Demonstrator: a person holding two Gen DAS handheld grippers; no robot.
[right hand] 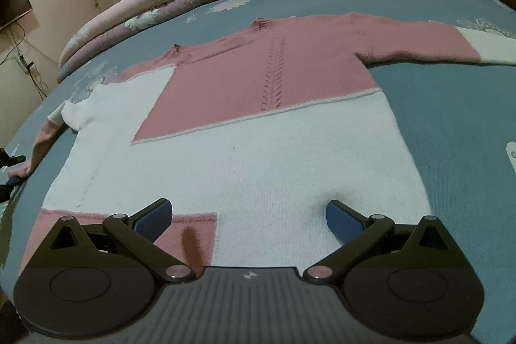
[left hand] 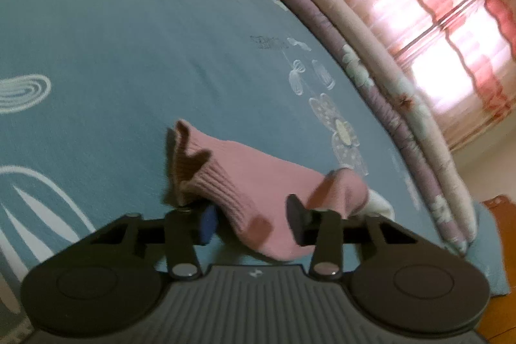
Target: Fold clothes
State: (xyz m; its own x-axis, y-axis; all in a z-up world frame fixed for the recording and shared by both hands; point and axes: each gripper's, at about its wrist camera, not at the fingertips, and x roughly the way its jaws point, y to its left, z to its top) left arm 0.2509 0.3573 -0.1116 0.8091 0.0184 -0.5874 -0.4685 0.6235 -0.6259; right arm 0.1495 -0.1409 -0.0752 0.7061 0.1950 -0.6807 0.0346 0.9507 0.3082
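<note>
Folding barely begun: right gripper [right hand: 250, 220] spread wide over the hem of the pink-and-white knit sweater [right hand: 258, 124], lying flat and unfolded on the blue printed bedsheet [right hand: 451, 118], while left gripper [left hand: 250, 223] pinches its far pink ribbed cuff [left hand: 225, 182].

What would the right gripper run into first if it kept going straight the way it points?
Most likely the white lower panel of the pink and white knitted sweater, lying flat on the blue bedsheet just ahead of the open right gripper.
</note>
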